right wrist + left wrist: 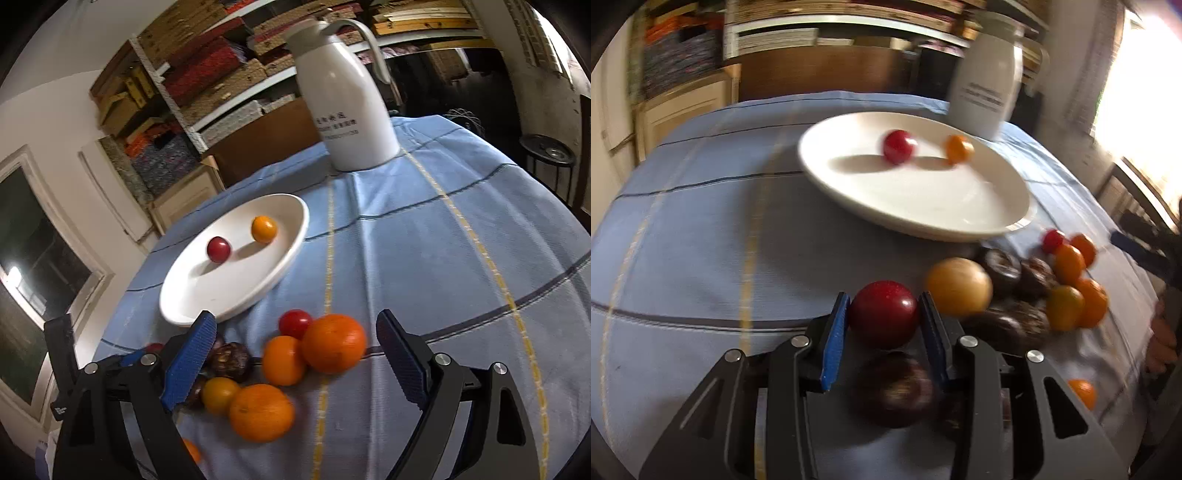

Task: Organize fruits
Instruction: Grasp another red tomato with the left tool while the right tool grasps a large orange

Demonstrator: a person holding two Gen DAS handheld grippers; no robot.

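Left hand-held gripper (882, 314) has its blue pads pressed against both sides of a red fruit (884, 314) just above the blue-clothed surface (701, 240), while the right hand-held gripper (295, 354) hangs with jaws wide and nothing between them, over a cluster of oranges (332, 341), small tomatoes and dark brown fruits. Beyond the pile sits a white jug (347, 107), and nearer, a white plate (236, 288) holding one red tomato (218, 249) and one small orange fruit (263, 229), apart from each other.
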